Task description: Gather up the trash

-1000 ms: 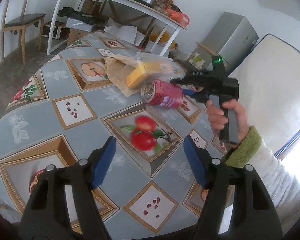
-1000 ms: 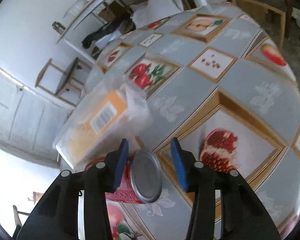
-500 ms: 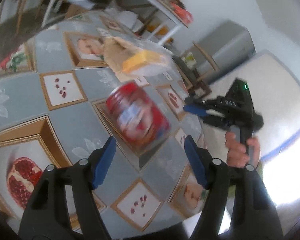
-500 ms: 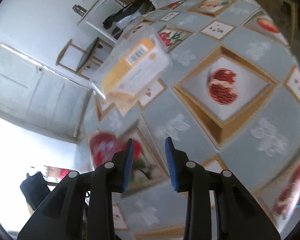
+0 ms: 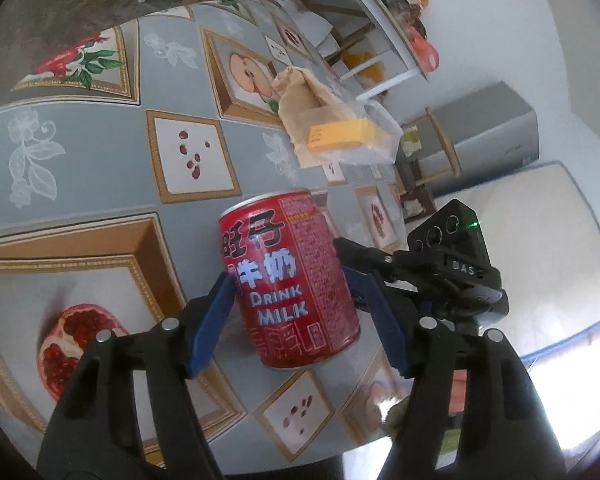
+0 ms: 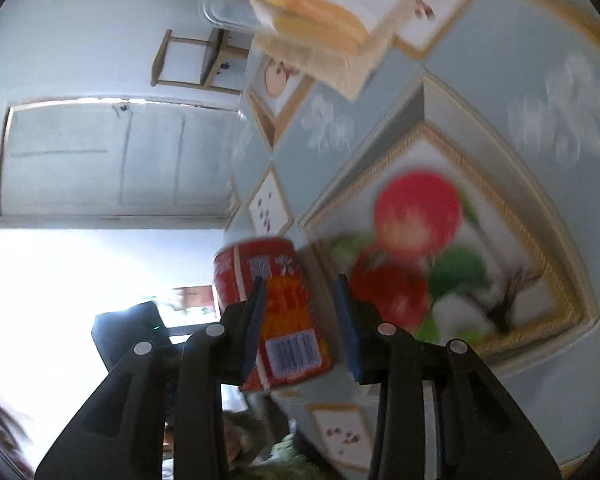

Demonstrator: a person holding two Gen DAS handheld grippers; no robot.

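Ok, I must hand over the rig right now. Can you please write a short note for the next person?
Left gripper: fingers closing around the red milk drink can, not yet pressing it.
Right gripper: fingers at the same can from the other side; grip unclear.
Other trash: clear bag with a yellow box on brown paper, farther along the fruit-print tablecloth.
Done: can reached.
Left: secure the can, then collect the bag and paper. No bin in view.
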